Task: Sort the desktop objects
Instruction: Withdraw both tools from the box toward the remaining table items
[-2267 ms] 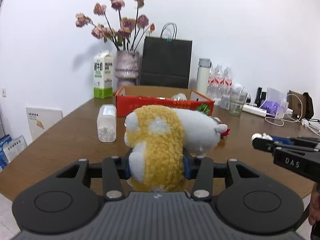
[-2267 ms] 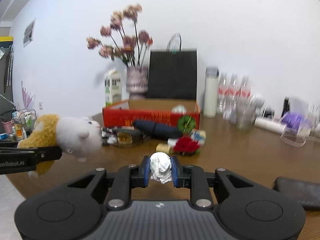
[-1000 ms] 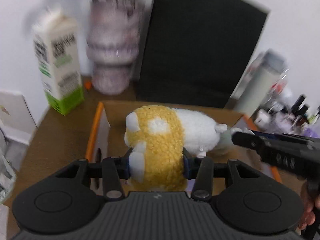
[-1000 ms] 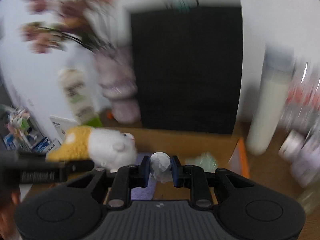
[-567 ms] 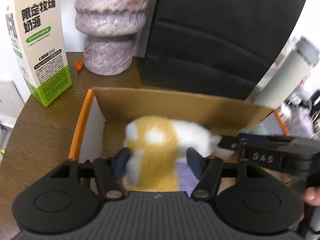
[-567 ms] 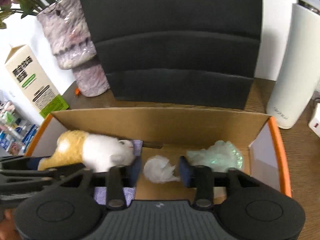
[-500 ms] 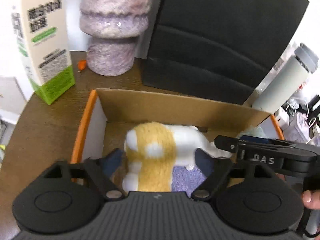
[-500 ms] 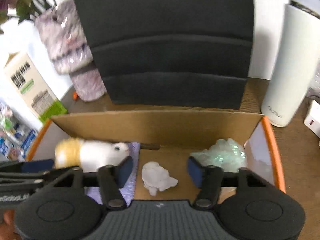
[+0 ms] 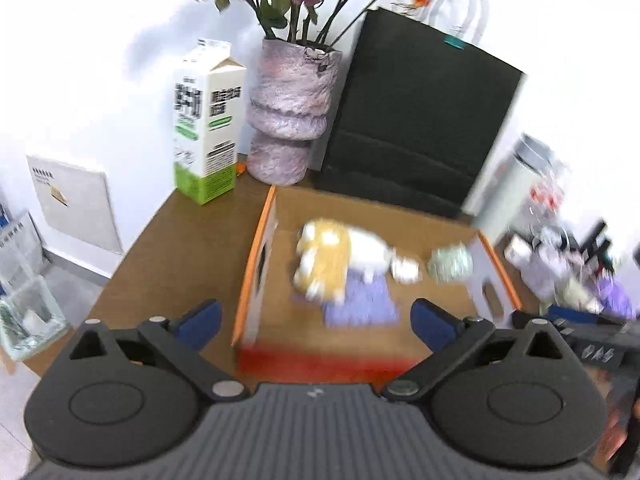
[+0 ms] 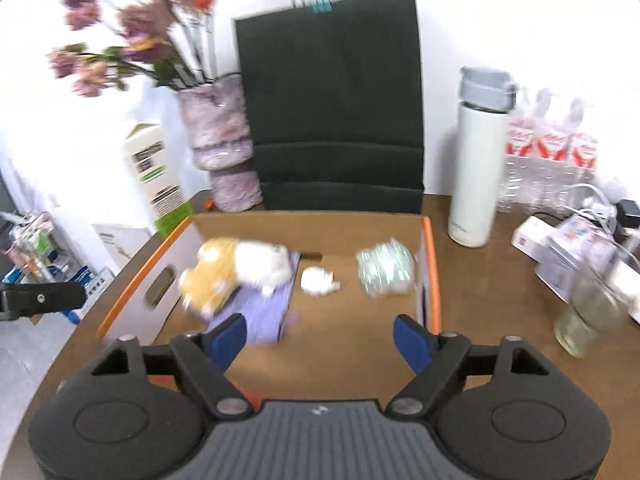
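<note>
An orange-rimmed cardboard box (image 9: 256, 276) (image 10: 430, 264) stands on the brown table. Inside it lie a yellow-and-white plush toy (image 9: 332, 260) (image 10: 236, 268) on a purple cloth (image 9: 360, 304) (image 10: 264, 316), a crumpled white paper ball (image 9: 406, 270) (image 10: 318, 280) and a pale green wrapped bundle (image 9: 450, 262) (image 10: 386, 266). My left gripper (image 9: 316, 320) hangs above the box's near edge, jaws opening, nothing between them. My right gripper (image 10: 320, 338) is over the box's near part, jaws also opening and empty.
Behind the box stand a milk carton (image 9: 206, 120), a purple vase with dried flowers (image 9: 290, 108), a black paper bag (image 10: 332, 104) and a white flask (image 10: 478, 156). Water bottles (image 10: 548, 152), a glass (image 10: 588, 312), cables and small boxes crowd the right side.
Both grippers let go: the plush toy and the paper ball dropped into the box. Both grippers then drew back and slightly up, jaws spreading wide, so the whole box shows.
</note>
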The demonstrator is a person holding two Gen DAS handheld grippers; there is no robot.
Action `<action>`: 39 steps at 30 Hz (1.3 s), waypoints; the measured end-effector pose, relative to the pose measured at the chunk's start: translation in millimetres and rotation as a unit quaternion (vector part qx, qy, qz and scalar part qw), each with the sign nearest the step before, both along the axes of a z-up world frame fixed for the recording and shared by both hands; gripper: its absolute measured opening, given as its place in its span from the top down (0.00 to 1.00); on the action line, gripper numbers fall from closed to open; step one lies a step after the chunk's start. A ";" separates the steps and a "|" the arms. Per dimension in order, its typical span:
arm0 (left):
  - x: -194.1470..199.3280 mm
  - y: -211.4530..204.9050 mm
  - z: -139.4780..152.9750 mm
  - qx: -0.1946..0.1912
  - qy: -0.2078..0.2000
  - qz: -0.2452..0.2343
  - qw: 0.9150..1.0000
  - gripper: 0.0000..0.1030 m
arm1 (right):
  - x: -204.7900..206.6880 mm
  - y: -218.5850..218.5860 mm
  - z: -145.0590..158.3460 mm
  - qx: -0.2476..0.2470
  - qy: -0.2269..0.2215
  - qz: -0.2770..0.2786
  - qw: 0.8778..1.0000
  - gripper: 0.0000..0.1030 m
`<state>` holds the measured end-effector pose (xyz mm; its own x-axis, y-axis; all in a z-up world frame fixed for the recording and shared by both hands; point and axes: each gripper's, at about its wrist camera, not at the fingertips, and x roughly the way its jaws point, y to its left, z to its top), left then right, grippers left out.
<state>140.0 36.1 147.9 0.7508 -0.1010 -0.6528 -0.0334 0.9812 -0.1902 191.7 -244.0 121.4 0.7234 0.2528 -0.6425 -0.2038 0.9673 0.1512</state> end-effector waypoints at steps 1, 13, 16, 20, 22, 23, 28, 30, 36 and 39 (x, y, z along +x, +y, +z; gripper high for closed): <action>-19.7 0.7 -2.0 0.005 -0.006 0.000 1.000 0.00 | -20.2 -3.4 -1.0 -0.003 -0.009 0.002 1.000 0.21; -238.5 -38.0 -71.2 0.068 -0.096 -0.047 0.992 0.00 | -240.0 7.2 -55.8 -0.038 -0.098 0.018 0.994 0.13; -281.7 -52.4 -90.2 0.085 -0.110 -0.034 0.990 0.00 | -286.2 17.0 -71.7 -0.061 -0.117 0.005 0.991 0.13; -331.9 -70.4 -108.9 0.108 -0.146 -0.039 0.983 0.00 | -349.4 25.9 -90.2 -0.115 -0.168 0.018 0.979 0.13; -343.0 -72.8 -112.7 0.110 -0.154 -0.040 0.981 0.00 | -371.6 27.6 -95.8 -0.157 -0.187 0.016 0.970 0.12; -344.9 -71.8 -112.9 0.103 -0.156 -0.036 0.982 0.00 | -378.8 27.8 -97.5 -0.167 -0.189 0.013 0.968 0.12; -345.5 -64.6 -117.8 0.077 -0.146 -0.025 0.986 0.00 | -394.3 25.2 -101.2 -0.142 -0.173 0.011 0.975 0.12; -340.0 -62.3 -121.0 0.072 -0.136 -0.021 0.988 0.00 | -390.1 26.2 -102.7 -0.133 -0.168 0.005 0.977 0.12; -332.3 -56.1 -127.8 0.068 -0.121 -0.012 0.990 0.00 | -381.6 26.2 -107.8 -0.112 -0.166 -0.006 0.980 0.13; -324.2 -54.2 -128.4 0.068 -0.119 -0.009 0.990 0.00 | -375.6 24.7 -109.0 -0.108 -0.166 -0.012 0.980 0.13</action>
